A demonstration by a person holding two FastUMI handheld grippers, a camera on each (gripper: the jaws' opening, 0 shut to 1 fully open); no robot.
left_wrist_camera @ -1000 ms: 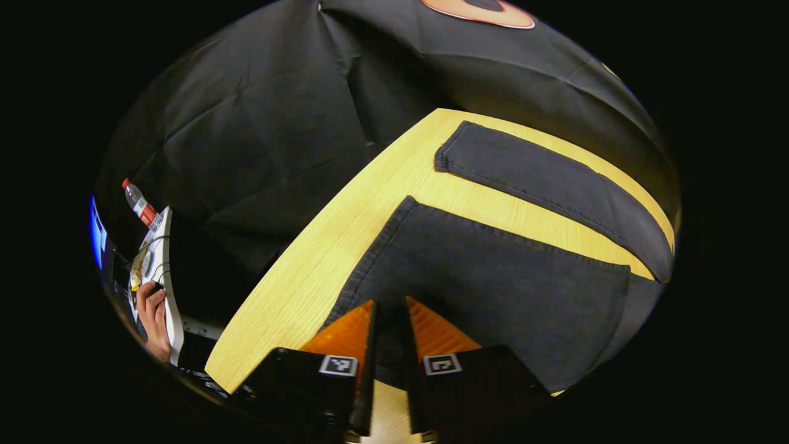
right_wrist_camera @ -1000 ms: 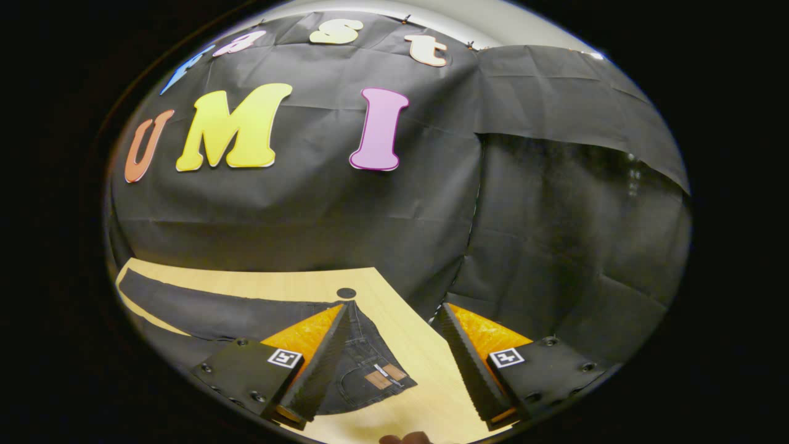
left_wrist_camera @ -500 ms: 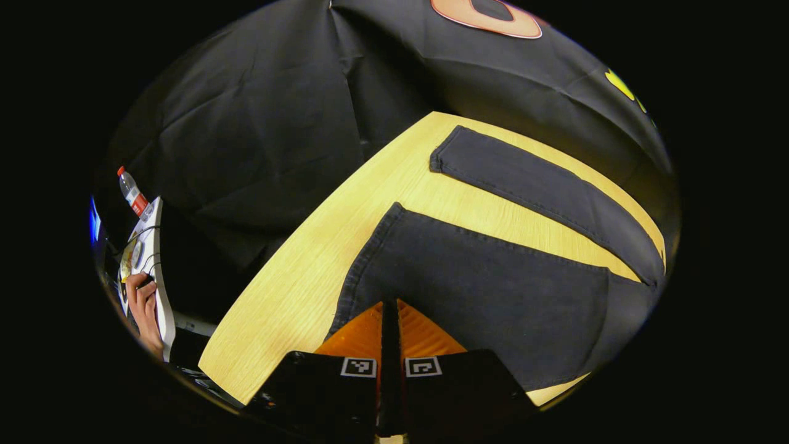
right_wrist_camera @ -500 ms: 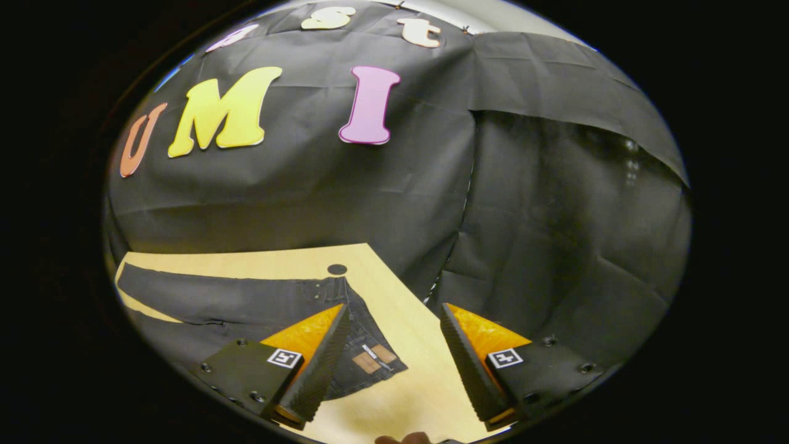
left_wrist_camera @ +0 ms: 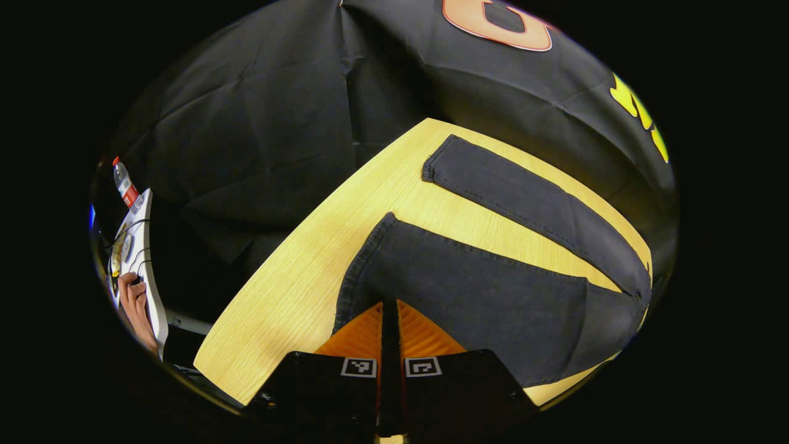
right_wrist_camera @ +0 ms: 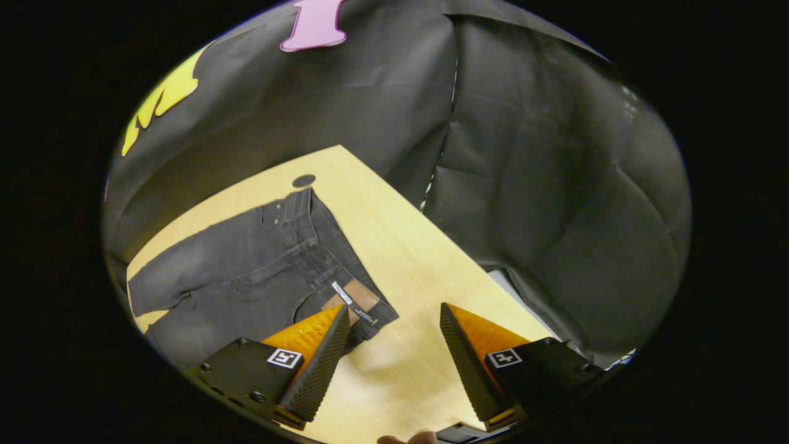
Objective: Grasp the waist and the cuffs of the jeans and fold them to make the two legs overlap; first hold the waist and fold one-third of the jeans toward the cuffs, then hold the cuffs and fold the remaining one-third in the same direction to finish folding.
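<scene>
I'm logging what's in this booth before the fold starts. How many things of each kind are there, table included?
Jeans: 1
Wooden table: 1
Grippers: 2, left and right
Water bottle: 1
White side desk: 1
Total: 6

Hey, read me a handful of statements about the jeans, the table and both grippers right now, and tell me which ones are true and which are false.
1. The jeans lie spread on the wooden table with the two legs apart. True.
2. The right gripper is clamped on the waist. False: its fingers stand wide apart above the table, beside the waist's near corner.
3. The left gripper has its fingers closed together at the near leg's cuff. True.
4. The far leg is already folded over the near one. False: bare table shows between them.
5. A bottle stands on the jeans. False: it stands off to the side, away from the table.
</scene>
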